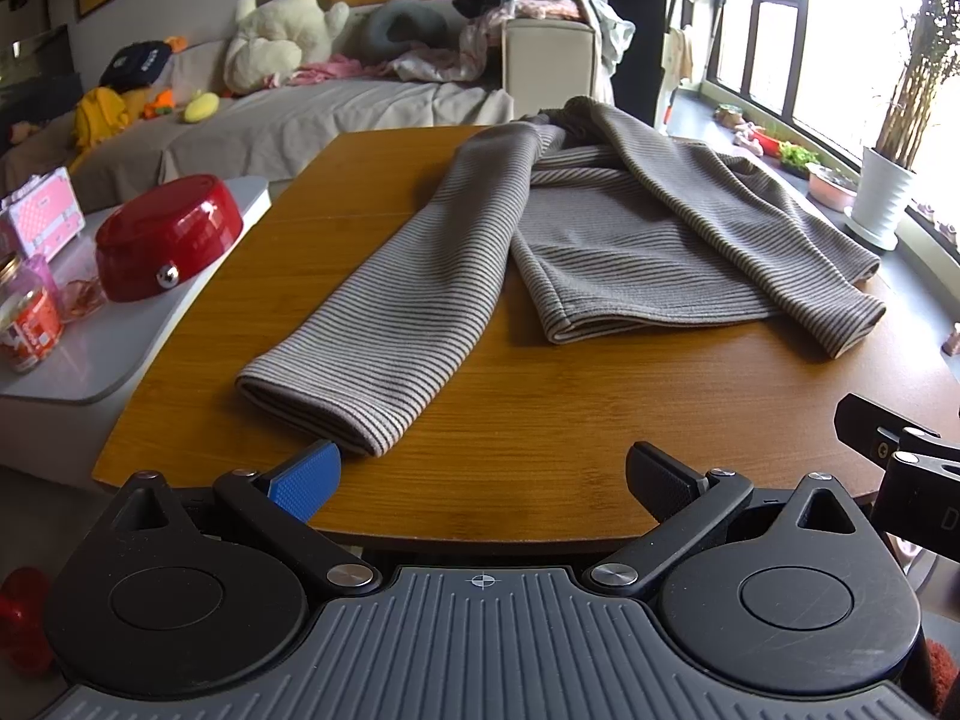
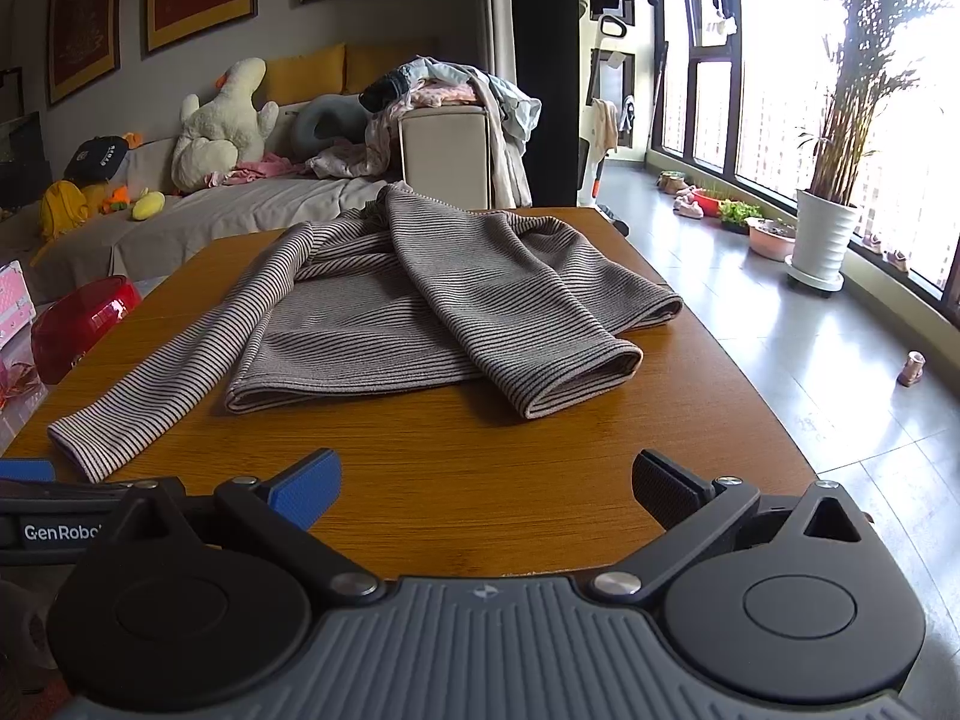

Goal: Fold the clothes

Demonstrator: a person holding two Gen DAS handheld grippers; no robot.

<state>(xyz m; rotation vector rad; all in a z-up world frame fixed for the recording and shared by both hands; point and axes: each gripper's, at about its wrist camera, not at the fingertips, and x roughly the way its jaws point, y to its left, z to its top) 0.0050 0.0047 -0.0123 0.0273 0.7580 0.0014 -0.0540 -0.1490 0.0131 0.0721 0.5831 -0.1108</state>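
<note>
two grippers hang at the near edge of the wooden table (image 1: 540, 408), both empty and with fingers spread wide, which reads as a ready stance before any grab. the left gripper (image 1: 483, 483) sits just short of the cuff of the outstretched sleeve (image 1: 408, 300), its blue pad (image 1: 306, 486) almost at the fabric, so that cuff looks like the likely first pick (a judgement, not something shown). the right gripper (image 2: 486, 486) faces bare wood, with the other sleeve's cuff (image 2: 576, 378) a little farther on. beyond lies the striped sweater (image 2: 420, 300), spread over the middle of the table with its collar at the far side; one sleeve is already crossed over the body, the other runs out diagonally toward the near left corner, so the fold seems only partly done. behind the table stands a sofa (image 1: 336, 114) heaped with toys and more clothes.
</note>
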